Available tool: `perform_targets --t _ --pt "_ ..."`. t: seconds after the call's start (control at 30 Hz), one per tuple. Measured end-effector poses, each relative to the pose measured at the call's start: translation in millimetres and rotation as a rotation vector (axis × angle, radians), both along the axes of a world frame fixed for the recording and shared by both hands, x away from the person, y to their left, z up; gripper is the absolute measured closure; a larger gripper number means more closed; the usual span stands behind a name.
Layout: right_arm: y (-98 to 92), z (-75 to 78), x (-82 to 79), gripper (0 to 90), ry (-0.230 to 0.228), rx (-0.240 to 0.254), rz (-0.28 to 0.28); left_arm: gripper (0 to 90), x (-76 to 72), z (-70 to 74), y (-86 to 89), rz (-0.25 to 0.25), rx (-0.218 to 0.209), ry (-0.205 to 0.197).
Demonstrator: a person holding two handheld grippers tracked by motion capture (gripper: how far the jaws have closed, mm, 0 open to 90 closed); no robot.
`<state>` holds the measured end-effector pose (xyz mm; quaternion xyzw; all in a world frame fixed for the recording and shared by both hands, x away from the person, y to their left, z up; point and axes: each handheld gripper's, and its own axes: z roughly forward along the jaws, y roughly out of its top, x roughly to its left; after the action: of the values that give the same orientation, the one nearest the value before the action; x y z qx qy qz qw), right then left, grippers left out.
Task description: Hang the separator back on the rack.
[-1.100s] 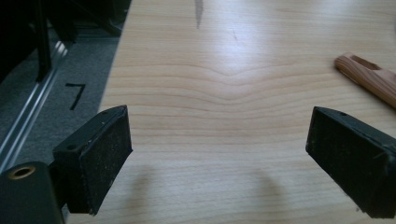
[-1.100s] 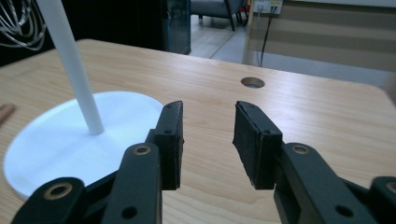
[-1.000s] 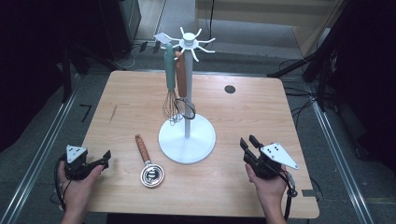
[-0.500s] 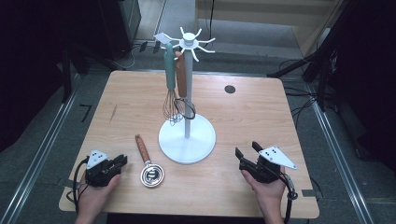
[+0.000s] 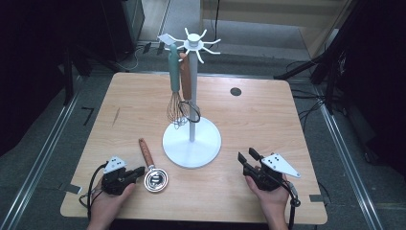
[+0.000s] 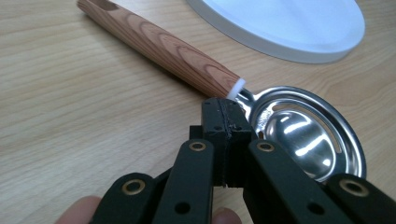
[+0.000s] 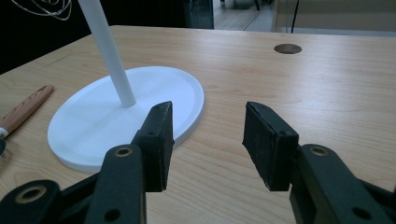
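In the left gripper view, the left gripper [image 6: 224, 122] sits at the bottom centre of the frame with its two black jaws pressed flat together and nothing between them. Their tips lie just at the neck of the egg separator [image 6: 306, 135], where the white collar joins the wooden handle to the steel bowl; whether they touch the metal cannot be told. The bowl fills the right middle of that frame, and the handle runs off to the upper left.

In the high view, the left gripper [image 5: 136, 172] is at the lower left of the table [image 5: 268, 120], held in the left hand [image 5: 107, 203], with the egg separator [image 5: 152, 168] just to its right, lying flat with its handle pointing up the frame.

The right gripper [image 7: 208, 135] has its jaws apart with bare tabletop between them; they have just been closing. In the high view it [image 5: 248, 157] is at the lower right, in the right hand [image 5: 270, 191], aimed toward the upper left.

Between the grippers, nearer the centre, stands the white utensil stand [image 5: 192, 142]. A whisk [image 5: 175, 91] with a teal handle and a wooden-handled utensil [image 5: 186, 79] hang from its top hooks.
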<state>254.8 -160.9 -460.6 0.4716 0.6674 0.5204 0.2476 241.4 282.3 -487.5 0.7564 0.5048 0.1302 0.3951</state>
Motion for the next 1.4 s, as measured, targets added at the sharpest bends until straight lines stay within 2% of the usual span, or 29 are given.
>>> perform_targets --t 0.23,0.5,0.7,0.9,1.03,1.13,1.27,1.4 --pt "7.0 -0.4 -0.3 54.6 0.022 -0.018 0.025 90.0 -0.9 -2.2 -12.4 -0.038 0.027 0.013" --pt "15.7 -1.8 -2.1 53.9 0.027 -0.035 0.059 90.0 -4.6 -2.8 -27.0 -0.081 0.033 0.011" --pt "28.4 -3.4 -5.1 54.3 0.027 -0.039 0.091 90.0 -8.1 -3.6 -39.6 -0.115 0.028 0.015" --pt "48.6 -6.2 -10.7 60.3 0.045 -0.048 0.142 90.0 -12.1 -4.0 -51.3 -0.146 0.028 0.016" --pt "62.7 -8.5 -13.5 67.7 0.082 -0.02 0.2 90.0 -14.5 -4.2 -58.2 -0.159 0.029 0.017" --pt "75.9 -12.7 -14.4 71.2 0.132 -0.013 0.258 90.0 -16.2 -4.3 -63.1 -0.173 0.032 0.016" --pt "98.1 -20.1 -12.6 72.8 0.173 -0.051 0.31 90.0 -17.4 -4.7 -67.5 -0.18 0.03 0.013" --pt "117.4 -26.2 -10.7 73.2 0.227 -0.05 0.344 90.0 -18.0 -4.6 -69.0 -0.181 0.034 0.013"
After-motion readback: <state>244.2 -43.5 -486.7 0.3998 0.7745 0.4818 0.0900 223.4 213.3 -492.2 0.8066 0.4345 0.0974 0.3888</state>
